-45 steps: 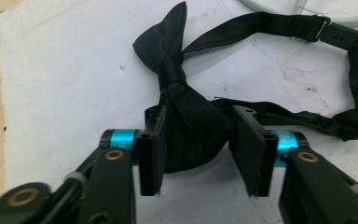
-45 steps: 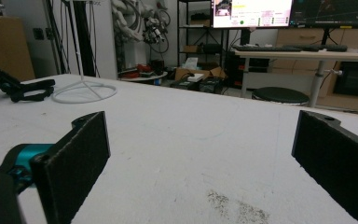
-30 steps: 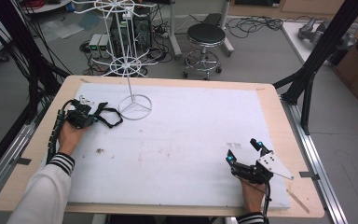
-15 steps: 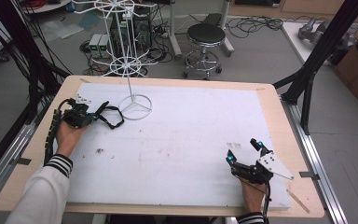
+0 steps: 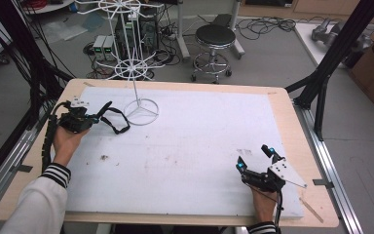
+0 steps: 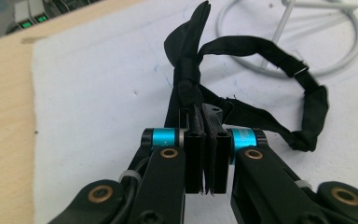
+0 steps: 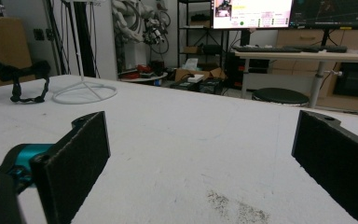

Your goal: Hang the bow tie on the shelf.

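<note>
A black fabric strap (image 5: 115,119) (image 6: 261,84) hangs in a loop just above the white mat, beside the white wire stand. My left gripper (image 5: 93,118) (image 6: 207,135) is shut on one end of it at the table's far left, held in a hand with a striped cuff. The strap's free end curls over the ring base of the stand (image 5: 141,111) (image 6: 307,56). At the near right my right gripper (image 5: 254,158) (image 7: 200,154) rests low on the mat, jaws wide apart with nothing between them. From there the strap (image 7: 25,81) and stand base (image 7: 85,92) lie far off to the left.
The tall wire stand (image 5: 126,44) rises from the mat's far left. The white mat (image 5: 195,146) covers a wooden table (image 5: 297,122) framed by black posts. A small dirt smudge (image 5: 103,157) lies near the left hand. A stool (image 5: 215,41) and cables stand beyond the table.
My left gripper has shifted slightly toward me and to the left with the strap; the loop trails a little farther from the stand base. The right gripper has stayed put.
</note>
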`<state>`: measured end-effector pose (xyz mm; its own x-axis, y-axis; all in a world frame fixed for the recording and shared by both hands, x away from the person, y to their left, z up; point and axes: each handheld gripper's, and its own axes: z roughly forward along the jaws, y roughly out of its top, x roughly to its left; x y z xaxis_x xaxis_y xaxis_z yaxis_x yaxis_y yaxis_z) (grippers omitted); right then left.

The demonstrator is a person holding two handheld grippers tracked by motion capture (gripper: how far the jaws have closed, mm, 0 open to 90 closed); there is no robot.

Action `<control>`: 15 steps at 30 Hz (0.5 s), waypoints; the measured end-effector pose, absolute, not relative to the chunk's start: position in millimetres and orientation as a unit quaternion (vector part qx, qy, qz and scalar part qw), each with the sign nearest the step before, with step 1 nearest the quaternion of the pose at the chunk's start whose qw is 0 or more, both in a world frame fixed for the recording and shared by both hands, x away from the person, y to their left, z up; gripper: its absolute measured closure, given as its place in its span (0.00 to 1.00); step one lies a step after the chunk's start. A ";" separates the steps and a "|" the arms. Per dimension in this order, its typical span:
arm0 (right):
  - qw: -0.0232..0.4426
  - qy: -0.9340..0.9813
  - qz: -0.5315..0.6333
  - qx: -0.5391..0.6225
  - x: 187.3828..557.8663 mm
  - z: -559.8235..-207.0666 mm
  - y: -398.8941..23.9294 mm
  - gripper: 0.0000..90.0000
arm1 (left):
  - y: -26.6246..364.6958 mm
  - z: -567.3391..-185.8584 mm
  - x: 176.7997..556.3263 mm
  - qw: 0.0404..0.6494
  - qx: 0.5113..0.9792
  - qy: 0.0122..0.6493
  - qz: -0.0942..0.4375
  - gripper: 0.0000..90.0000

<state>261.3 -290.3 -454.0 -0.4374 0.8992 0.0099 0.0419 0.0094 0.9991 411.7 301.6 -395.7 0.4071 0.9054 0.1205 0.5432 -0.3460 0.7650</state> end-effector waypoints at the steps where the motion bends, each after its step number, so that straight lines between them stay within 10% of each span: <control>1: 0.364 0.610 0.588 0.386 261.2 -454.0 -290.4 0.03 | 302.4 -393.8 410.5 0.328 0.772 0.467 0.280 0.97; 15: 0.363 0.610 0.588 0.388 261.0 -453.9 -290.0 0.03 | 317.9 -372.1 393.6 0.375 0.738 0.469 0.308 0.97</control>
